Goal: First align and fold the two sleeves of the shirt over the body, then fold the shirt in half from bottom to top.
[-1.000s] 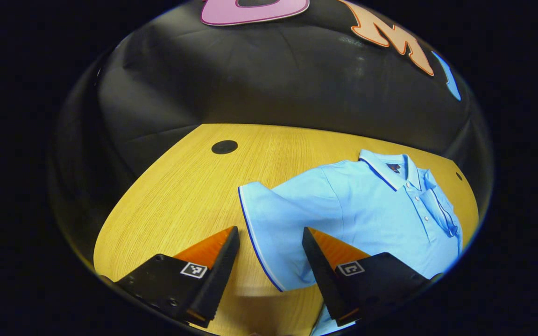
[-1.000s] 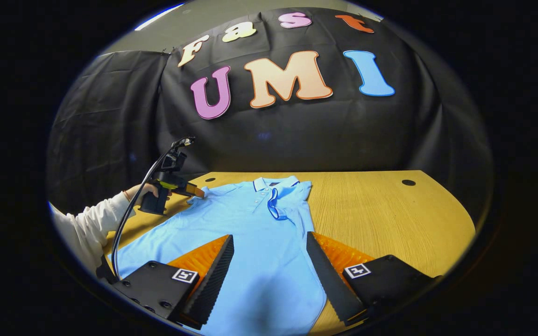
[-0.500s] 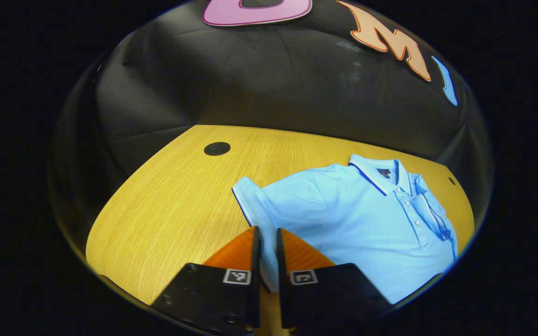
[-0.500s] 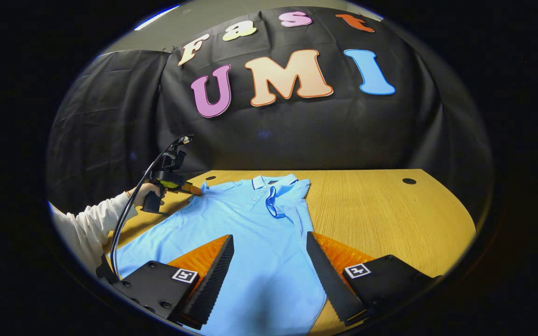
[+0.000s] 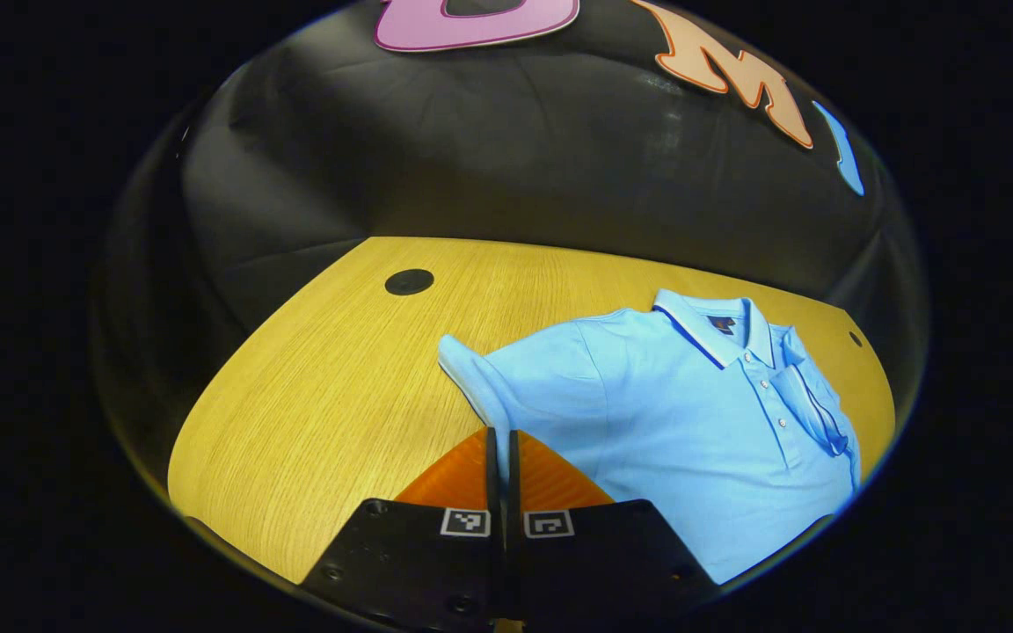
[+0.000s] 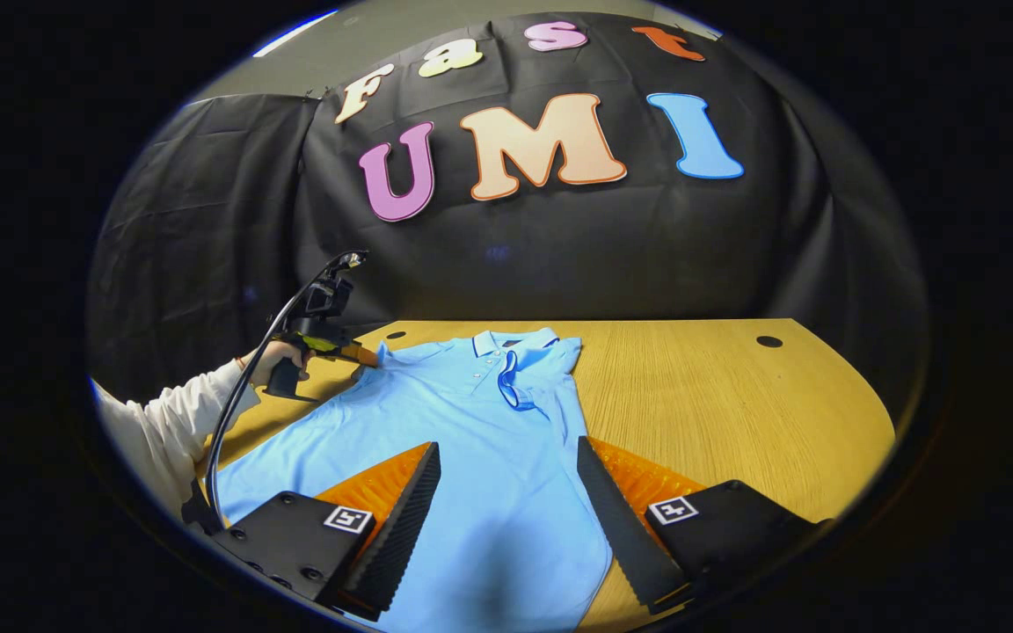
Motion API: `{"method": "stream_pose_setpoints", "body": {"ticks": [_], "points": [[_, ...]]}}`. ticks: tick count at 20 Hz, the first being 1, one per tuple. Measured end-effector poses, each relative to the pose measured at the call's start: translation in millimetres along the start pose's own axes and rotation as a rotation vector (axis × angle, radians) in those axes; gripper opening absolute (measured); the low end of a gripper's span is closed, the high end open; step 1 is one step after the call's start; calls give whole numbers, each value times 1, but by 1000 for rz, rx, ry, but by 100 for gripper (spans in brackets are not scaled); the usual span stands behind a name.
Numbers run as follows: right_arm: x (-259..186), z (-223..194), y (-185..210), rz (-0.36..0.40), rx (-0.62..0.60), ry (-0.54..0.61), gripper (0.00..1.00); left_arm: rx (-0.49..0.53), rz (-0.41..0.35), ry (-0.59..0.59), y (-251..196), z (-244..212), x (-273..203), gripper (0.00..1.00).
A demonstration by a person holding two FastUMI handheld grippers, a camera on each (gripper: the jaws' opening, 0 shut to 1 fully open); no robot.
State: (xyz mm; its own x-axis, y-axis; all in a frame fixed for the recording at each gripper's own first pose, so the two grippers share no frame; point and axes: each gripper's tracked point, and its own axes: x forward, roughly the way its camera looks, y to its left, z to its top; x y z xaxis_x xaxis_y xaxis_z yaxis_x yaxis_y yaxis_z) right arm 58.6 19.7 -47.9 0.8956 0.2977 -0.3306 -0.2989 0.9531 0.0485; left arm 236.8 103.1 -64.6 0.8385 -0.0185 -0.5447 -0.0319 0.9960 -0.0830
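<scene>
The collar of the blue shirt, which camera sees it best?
The left gripper view: the collar is nearer there, and its dark edge stripe, inside label and buttons are clear. In the right gripper view the collar is farther off and small, at the shirt's far end.

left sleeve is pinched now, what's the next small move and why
Probably lift the left gripper a little and carry the left sleeve across onto the shirt body. Its fingers are closed on the sleeve's cuff edge, this sleeve lies spread out on the table, and the other sleeve is already folded over the chest. The right gripper hangs open over the hem.
</scene>
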Motion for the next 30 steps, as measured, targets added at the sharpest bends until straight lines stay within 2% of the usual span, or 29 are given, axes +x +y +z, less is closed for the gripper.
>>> {"method": "stream_pose_setpoints", "body": {"ticks": [4,9,13,17,22,26,30], "points": [[0,-1,1,8,1,4,98,55,-20,-44,-24,28,-12,0],[0,-1,2,13,1,9,98,127,-120,-80,-87,43,-25,0],[-1,-1,0,14,1,7,98,190,-210,-62,-143,28,-24,0],[0,-2,0,16,4,12,98,255,-245,-34,-182,9,-15,0],[0,-3,1,18,1,17,98,307,-263,-17,-204,-5,-6,3],[1,-3,1,19,6,18,98,318,-272,-14,-205,-8,-17,18],[1,-6,2,18,9,27,98,295,-270,-23,-192,-11,-52,100]]}}
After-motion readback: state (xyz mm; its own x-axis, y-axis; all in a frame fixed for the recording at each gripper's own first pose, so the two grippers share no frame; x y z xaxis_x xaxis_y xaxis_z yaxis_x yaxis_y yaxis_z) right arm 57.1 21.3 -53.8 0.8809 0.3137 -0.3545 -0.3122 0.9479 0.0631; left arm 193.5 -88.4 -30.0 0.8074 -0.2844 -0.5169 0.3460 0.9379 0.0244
